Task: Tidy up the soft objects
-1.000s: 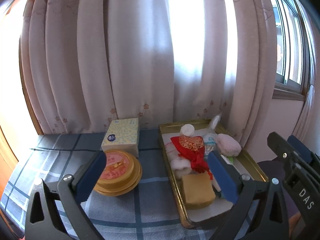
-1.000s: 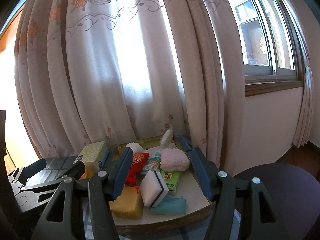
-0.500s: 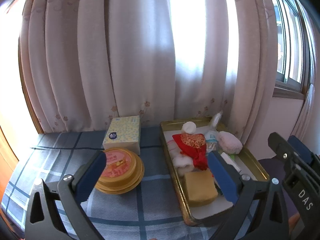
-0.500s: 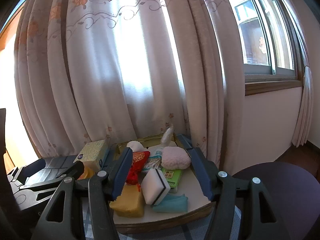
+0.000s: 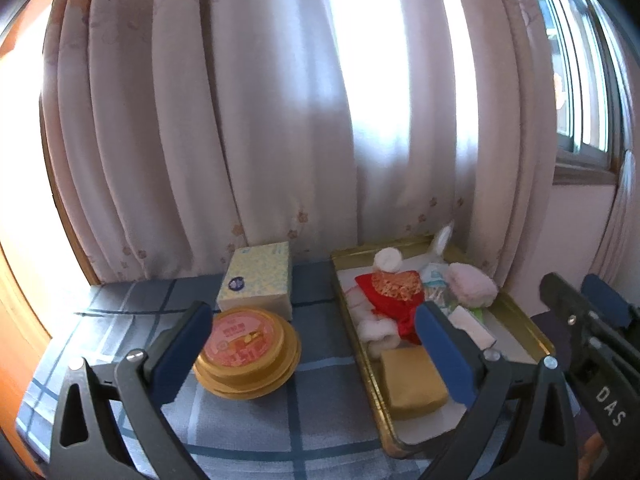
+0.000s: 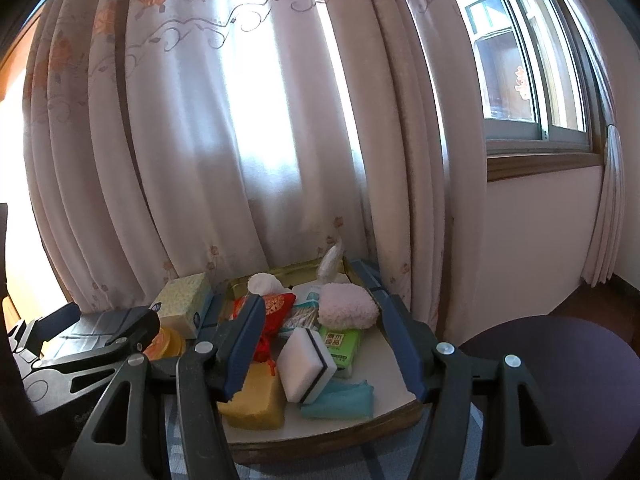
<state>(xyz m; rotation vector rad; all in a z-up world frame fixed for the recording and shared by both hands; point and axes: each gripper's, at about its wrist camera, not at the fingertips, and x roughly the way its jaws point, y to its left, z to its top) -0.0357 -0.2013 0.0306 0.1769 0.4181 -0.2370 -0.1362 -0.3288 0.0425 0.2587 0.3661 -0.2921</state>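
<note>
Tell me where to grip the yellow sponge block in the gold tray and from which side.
Grip the yellow rectangular sponge block across its short sides, coming from above with the open right hand-held gripper. It lies flat at the gold metal tray's near end, top exposed; the white-and-black sponge crowds one side.

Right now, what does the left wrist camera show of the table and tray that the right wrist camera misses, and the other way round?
Only the left wrist view shows the round yellow tin whole, with its pink label, and the wide stretch of blue plaid tablecloth around it.

Only the right wrist view shows the green packet, the teal cloth and the purple chair seat.

Both show the gold tray, yellow sponge, red pouch, pink puff, tissue box, and both open, empty grippers: left, right.
</note>
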